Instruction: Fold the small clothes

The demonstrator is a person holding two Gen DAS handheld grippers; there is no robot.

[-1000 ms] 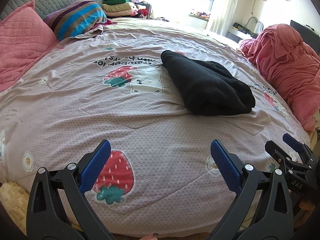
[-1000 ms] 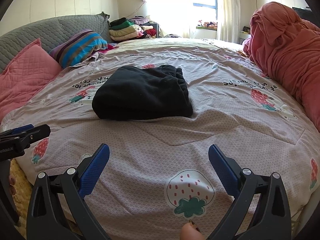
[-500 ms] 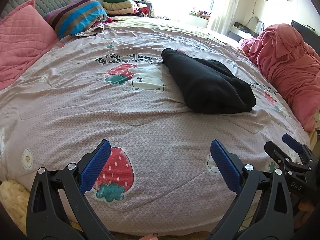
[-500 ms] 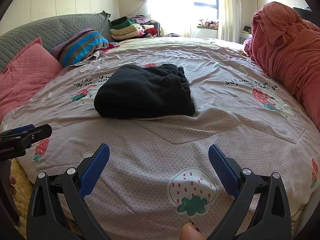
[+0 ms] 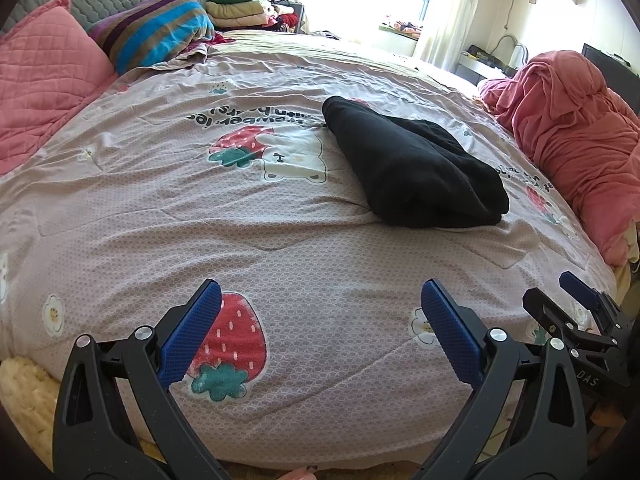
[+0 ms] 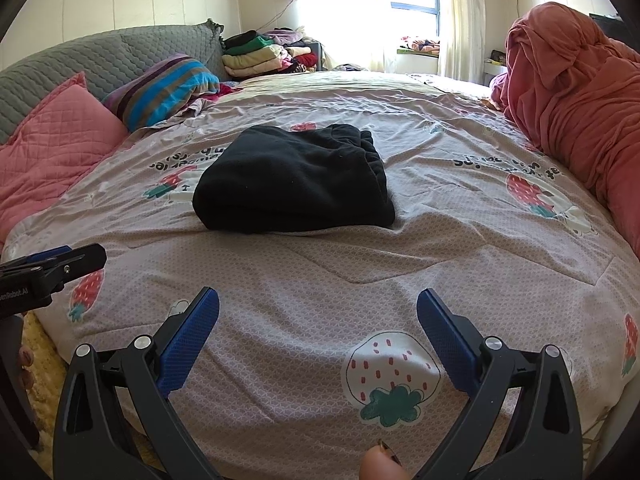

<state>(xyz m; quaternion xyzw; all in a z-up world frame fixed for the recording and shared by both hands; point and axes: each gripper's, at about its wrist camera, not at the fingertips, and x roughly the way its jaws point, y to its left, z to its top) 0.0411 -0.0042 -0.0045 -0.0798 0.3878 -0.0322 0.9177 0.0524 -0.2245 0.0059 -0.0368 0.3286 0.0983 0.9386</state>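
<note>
Both grippers hang at the near edge of the bed, spread wide and empty. The left gripper (image 5: pixel 320 332) has its blue-padded fingers (image 5: pixel 192 332) fully apart over a printed strawberry on the bedspread (image 5: pixel 160 208); the right gripper (image 6: pixel 318 336) is equally wide, with nothing between its fingers (image 6: pixel 446 344).

The black garment (image 6: pixel 292 180), already folded into a thick bundle, lies on the bedspread well ahead of both pairs of fingers. Seen from the right gripper it sits almost straight ahead, slightly to the left, presenting its folded near edge broadside. Seen from the left gripper the same black garment (image 5: pixel 412 168) lies ahead and to the right, its long axis running away from the fingers and angling left toward the headboard. The right gripper appears the better aligned, though the fisheye distortion makes relative nearness hard to judge.

The bedspread between fingers and garment is bare, so nothing blocks a straight reach. To the right of the fingers a heap of pink bedding (image 6: pixel 576 92) borders the bed; to the left lie a pink pillow (image 5: pixel 36 80) and a striped pillow (image 5: pixel 156 32), with a stack of folded clothes (image 6: pixel 256 56) far beyond.
</note>
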